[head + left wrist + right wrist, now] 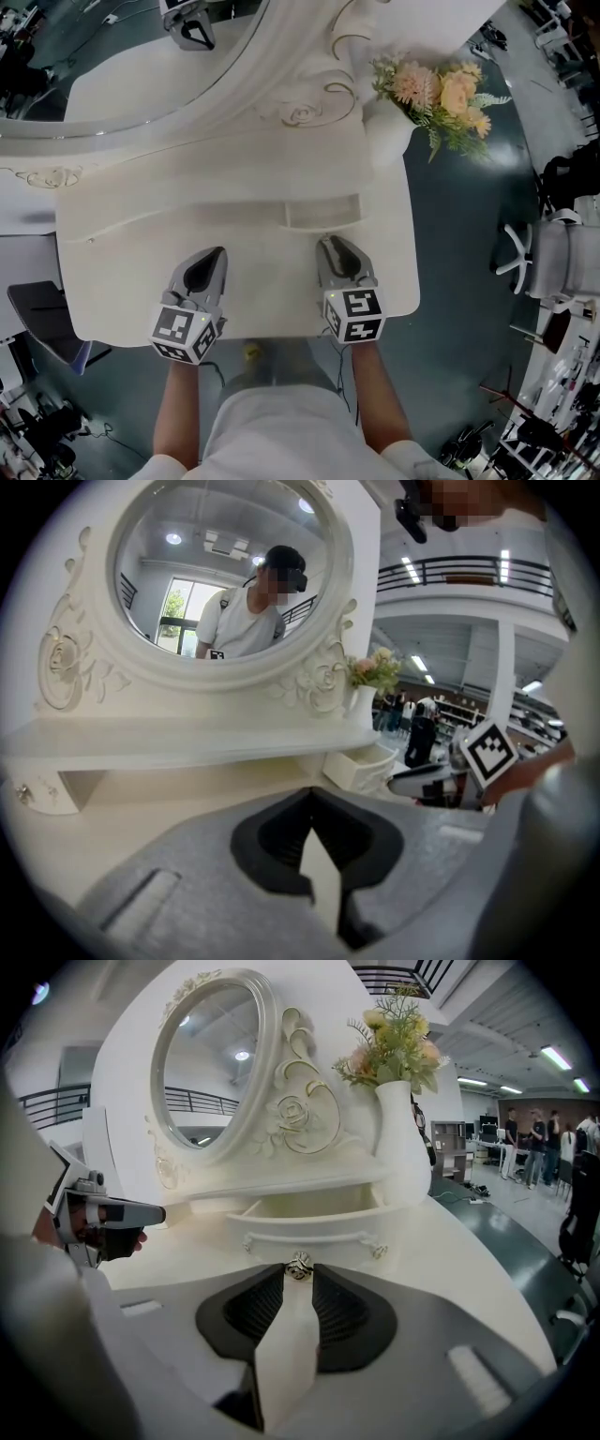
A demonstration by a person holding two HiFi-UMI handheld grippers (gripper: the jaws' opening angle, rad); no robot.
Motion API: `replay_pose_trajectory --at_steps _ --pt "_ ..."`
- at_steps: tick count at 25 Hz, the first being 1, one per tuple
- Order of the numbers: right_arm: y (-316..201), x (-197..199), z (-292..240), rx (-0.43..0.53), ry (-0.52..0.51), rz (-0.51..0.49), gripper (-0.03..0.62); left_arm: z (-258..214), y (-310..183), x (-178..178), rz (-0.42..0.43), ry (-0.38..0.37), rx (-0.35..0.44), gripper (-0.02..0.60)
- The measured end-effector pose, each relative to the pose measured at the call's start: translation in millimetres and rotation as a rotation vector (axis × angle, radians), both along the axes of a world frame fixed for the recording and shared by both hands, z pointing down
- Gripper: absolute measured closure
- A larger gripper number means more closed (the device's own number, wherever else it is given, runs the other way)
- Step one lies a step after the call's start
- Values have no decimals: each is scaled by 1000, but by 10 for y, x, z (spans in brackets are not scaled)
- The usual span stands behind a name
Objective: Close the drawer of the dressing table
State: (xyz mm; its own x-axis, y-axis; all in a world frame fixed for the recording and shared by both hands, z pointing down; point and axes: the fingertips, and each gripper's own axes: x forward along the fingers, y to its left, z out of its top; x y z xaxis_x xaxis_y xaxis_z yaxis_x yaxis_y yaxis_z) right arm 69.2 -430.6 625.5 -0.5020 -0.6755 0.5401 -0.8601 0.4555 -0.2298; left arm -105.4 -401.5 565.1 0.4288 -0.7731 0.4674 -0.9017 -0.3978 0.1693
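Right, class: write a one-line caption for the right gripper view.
Right tool closed on the small silver knob of the open cream drawer below a white-framed oval mirror.

The cream dressing table (234, 281) carries an oval mirror (112, 56) and flower vase (389, 136).

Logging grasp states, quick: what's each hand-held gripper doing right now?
Left hand-held gripper: closed, empty.
Right hand-held gripper: closed on the knob.
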Motion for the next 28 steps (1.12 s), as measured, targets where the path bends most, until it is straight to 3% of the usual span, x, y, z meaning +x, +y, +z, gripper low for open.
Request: replay_pose_trajectory --at_steps 19,28 --pt "-506 -65 -11 11 -27 3 513 -11 -172 -19 -11 -12 -15 583" --pt "-720 -176 -31 23 -42 -48 508 -20 -278 -23 -20 -19 -24 583"
